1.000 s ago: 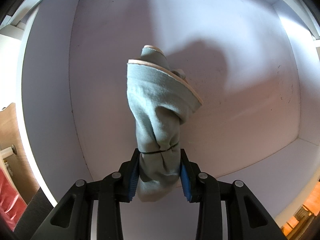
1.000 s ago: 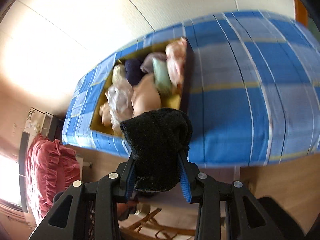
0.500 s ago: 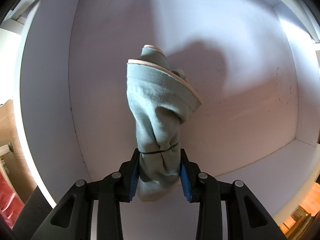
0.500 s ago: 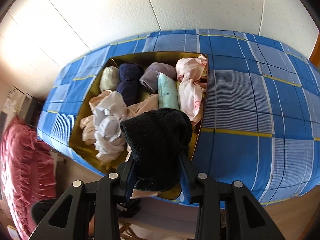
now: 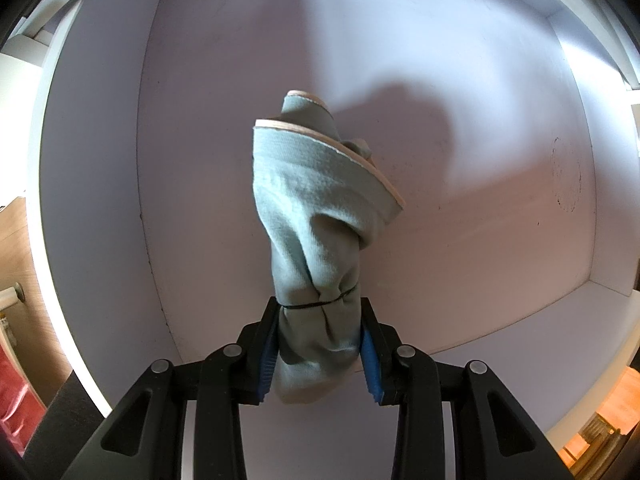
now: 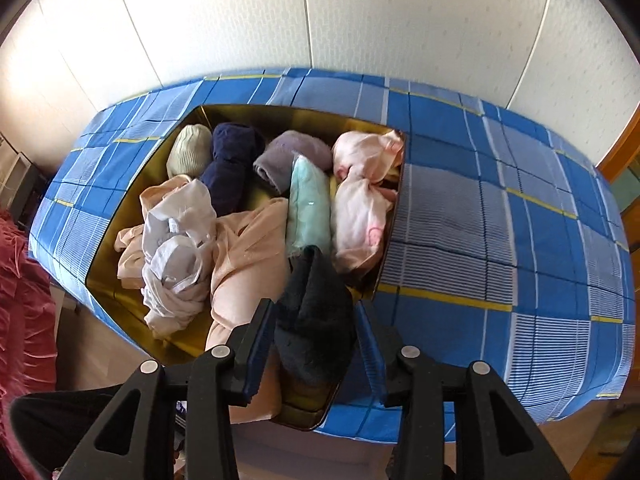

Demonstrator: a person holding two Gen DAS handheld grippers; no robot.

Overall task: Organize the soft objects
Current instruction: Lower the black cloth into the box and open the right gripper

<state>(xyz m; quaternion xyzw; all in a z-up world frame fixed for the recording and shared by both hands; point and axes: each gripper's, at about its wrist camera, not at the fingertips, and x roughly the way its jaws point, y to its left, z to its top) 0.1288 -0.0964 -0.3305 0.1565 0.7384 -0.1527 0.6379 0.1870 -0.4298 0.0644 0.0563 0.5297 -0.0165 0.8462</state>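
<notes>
In the left wrist view my left gripper point(image 5: 318, 314) is shut on a pale green rolled cloth point(image 5: 312, 200) bound with a thin black band, held over the bare floor of a white drawer point(image 5: 460, 220). In the right wrist view my right gripper point(image 6: 316, 314) hangs over the near corner of a gold-lined box point(image 6: 280, 118). Its jaws are opening, and a black fuzzy cloth point(image 6: 312, 344) sags loosely between them into that corner. Several rolled cloths fill the box: cream point(image 6: 188, 156), navy point(image 6: 232, 164), grey-purple point(image 6: 292, 156), mint point(image 6: 310, 204), pink-white point(image 6: 360, 200).
The box sits on a blue plaid bedspread point(image 6: 500, 240) against a white panelled wall point(image 6: 320, 20). Loose peach cloth point(image 6: 248, 248) and white cloth point(image 6: 176, 248) lie in the box's left half. Red ruffled fabric point(image 6: 20, 300) lies at far left. White drawer walls point(image 5: 92, 200) surround the green cloth.
The right gripper swung over the box and levelled out. Its jaws widened and the black cloth slumped down between them. The left gripper and green cloth stayed put.
</notes>
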